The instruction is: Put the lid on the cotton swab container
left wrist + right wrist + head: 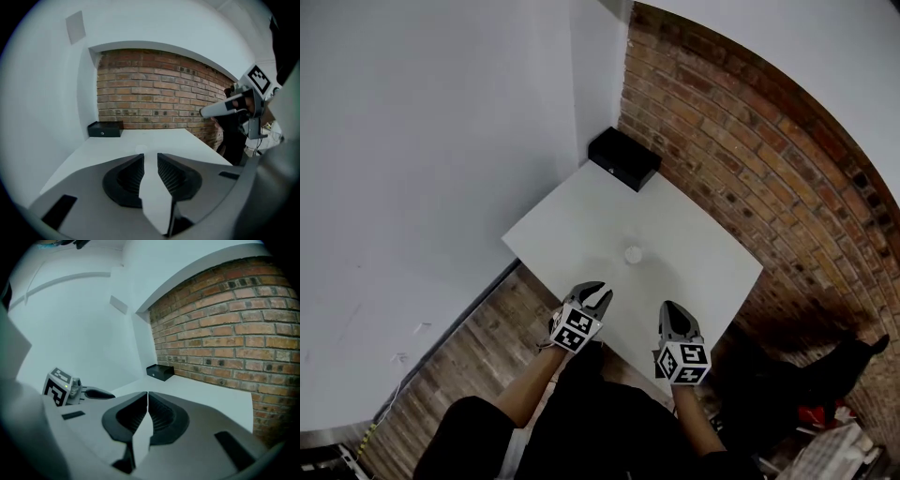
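A small round white cotton swab container (633, 254) stands near the middle of the white table (703, 234); I cannot tell whether its lid is on. In the left gripper view the container (140, 149) shows faintly just beyond the jaw tips. My left gripper (600, 291) hovers over the table's near edge, short of the container. Its jaws (150, 155) stand slightly apart with nothing between them. My right gripper (669, 307) hangs beside it to the right, jaws closed tip to tip (147, 393) and empty. Each gripper appears in the other's view: right gripper (220, 108), left gripper (93, 393).
A black box (624, 157) sits at the table's far corner against the brick wall (750, 141). White walls run along the left. Wooden floor (469, 356) lies left of the table. Dark objects (853, 361) stand on the floor at the lower right.
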`<state>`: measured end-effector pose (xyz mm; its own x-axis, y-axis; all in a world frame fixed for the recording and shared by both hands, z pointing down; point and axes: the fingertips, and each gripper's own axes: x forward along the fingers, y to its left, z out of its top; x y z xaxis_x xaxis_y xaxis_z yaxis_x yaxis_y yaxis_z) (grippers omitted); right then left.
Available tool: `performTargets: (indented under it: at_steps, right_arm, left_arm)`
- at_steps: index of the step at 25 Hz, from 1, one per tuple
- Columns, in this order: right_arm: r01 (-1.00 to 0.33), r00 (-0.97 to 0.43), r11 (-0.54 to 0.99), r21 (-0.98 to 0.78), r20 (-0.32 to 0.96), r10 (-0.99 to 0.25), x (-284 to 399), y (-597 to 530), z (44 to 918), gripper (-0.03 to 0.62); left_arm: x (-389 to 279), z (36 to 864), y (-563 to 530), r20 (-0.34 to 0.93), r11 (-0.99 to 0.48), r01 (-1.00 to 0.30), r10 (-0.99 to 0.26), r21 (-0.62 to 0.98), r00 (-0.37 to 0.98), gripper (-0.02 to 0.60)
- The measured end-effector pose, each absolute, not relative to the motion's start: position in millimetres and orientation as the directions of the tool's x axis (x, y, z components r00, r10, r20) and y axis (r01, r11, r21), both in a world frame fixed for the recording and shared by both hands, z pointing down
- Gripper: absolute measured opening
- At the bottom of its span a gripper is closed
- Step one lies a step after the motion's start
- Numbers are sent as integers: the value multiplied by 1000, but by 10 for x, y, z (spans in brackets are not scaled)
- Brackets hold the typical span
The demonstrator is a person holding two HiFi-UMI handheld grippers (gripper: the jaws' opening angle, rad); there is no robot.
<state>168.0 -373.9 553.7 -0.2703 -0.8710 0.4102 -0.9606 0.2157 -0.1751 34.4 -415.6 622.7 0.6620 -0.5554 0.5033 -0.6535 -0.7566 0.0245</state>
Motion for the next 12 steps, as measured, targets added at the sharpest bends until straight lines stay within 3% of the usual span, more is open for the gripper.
performTargets:
  at_steps: [12]
  right_arm:
    - [-979, -196, 144, -141, 506, -840, 1620, -4581, 5782, 23]
  left_arm:
    - [637, 6999, -5152, 599, -938, -338, -313, -74, 737, 233]
